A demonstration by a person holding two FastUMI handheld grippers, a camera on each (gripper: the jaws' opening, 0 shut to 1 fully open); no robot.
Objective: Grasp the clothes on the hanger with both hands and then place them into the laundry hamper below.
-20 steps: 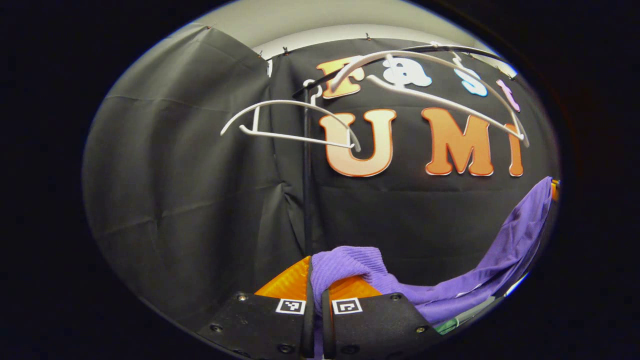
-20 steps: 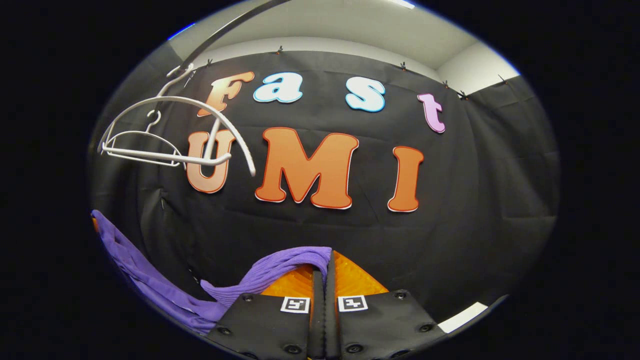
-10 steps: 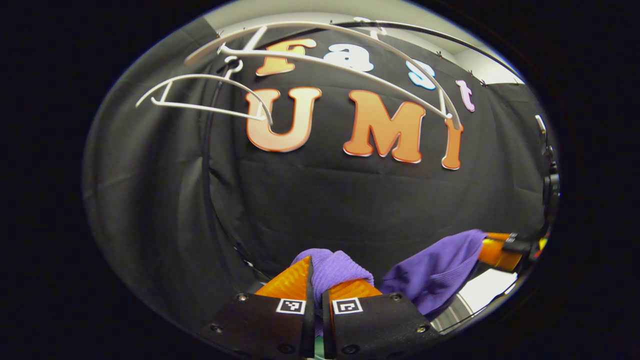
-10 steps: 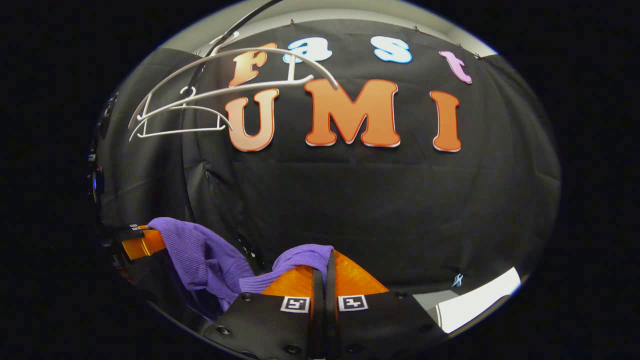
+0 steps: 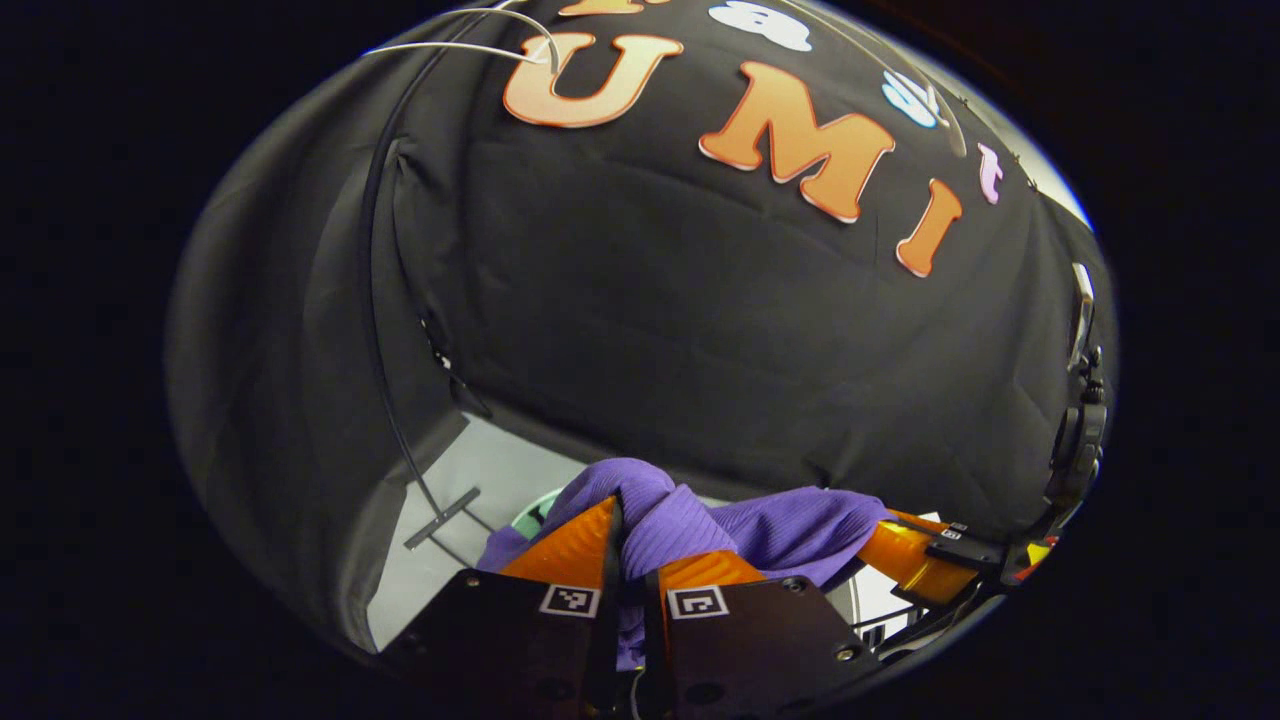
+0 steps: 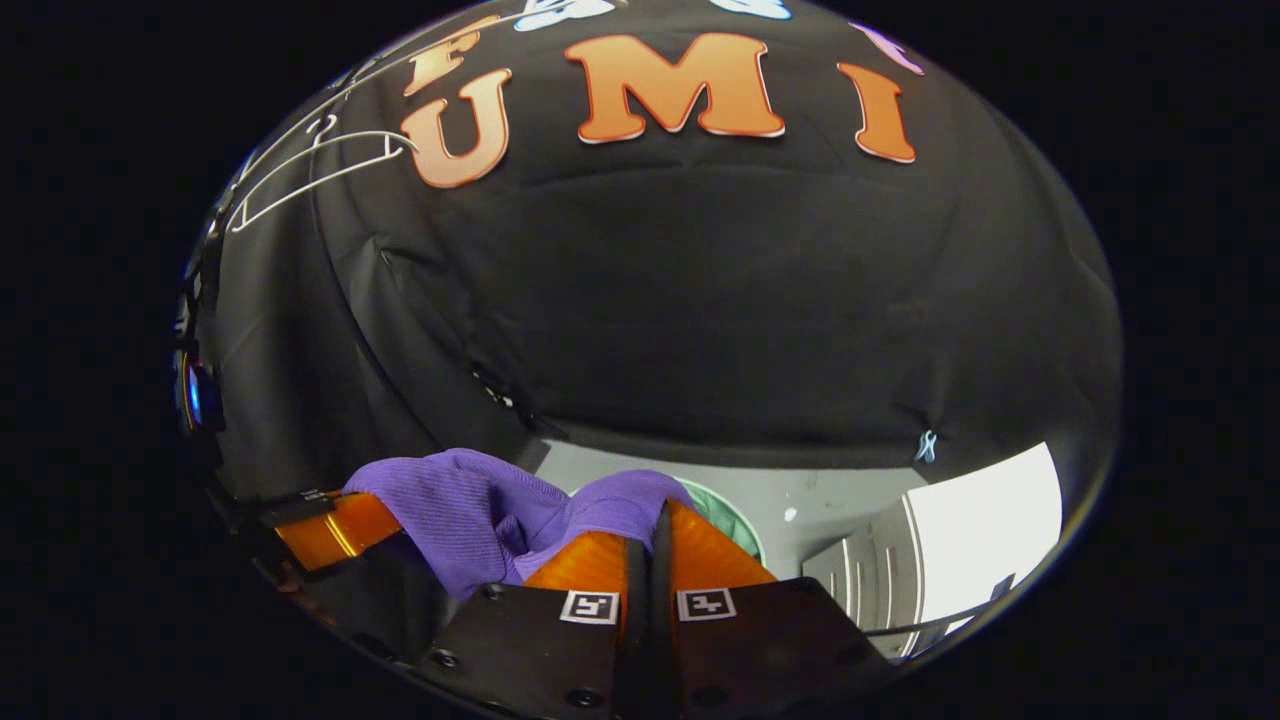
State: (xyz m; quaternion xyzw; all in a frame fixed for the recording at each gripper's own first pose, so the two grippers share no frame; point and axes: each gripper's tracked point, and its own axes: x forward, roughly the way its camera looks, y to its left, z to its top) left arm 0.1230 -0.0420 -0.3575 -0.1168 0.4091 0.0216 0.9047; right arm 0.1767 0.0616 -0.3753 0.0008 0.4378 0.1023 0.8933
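The purple garment (image 5: 790, 525) hangs bunched between both grippers, above the green hamper (image 6: 722, 512). It looks soft, light and limp, best held by gathered folds. Left gripper (image 5: 628, 548) and right gripper (image 6: 648, 525) each pinch a fold.

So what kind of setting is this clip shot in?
It looks like a staged recording booth, not a home: black cloth walls, white hangers on a rack, and a pale floor below. Both tools, left and right, grip a purple garment.
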